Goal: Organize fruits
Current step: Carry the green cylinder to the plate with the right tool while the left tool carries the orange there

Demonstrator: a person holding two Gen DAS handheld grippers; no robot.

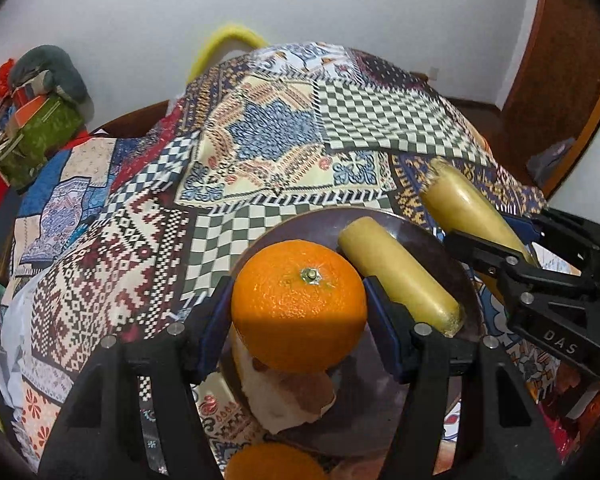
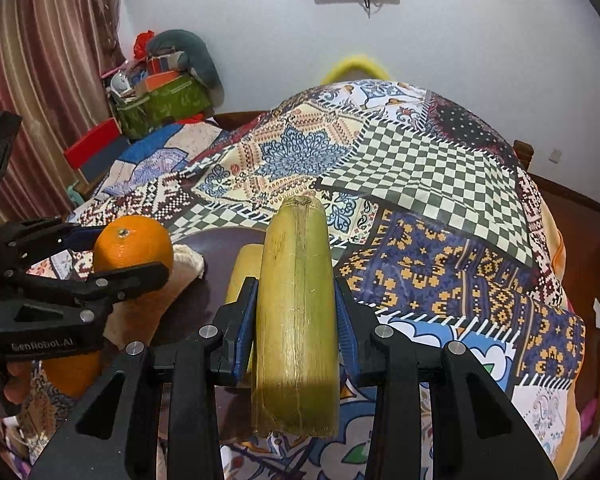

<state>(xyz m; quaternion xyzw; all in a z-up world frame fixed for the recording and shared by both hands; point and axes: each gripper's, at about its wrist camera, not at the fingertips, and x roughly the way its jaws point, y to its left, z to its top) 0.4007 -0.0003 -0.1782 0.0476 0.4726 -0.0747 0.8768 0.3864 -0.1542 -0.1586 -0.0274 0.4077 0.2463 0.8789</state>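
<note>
Orange [image 1: 299,306] in left gripper [image 1: 299,312]; yellow-green stalk [image 2: 296,320] in right gripper [image 2: 296,320].

A glossy, finely dimpled orange [image 1: 298,306] is shining between the blue rubbery-looking pads [image 1: 384,320] of the left hand-held gripper [image 1: 296,316], whose matt black plastic arms are carrying bright metal pins. Under it a dark plate [image 1: 452,276] is gleaming smoothly. The right hand-held gripper [image 2: 296,320] is gripping a yellow-green stalk piece [image 2: 296,312], waxy, streaked along its length, rough and fibrous at its cut ends. Beyond both, a patterned matt cloth [image 2: 420,172] is covering the surface in soft folds.
</note>
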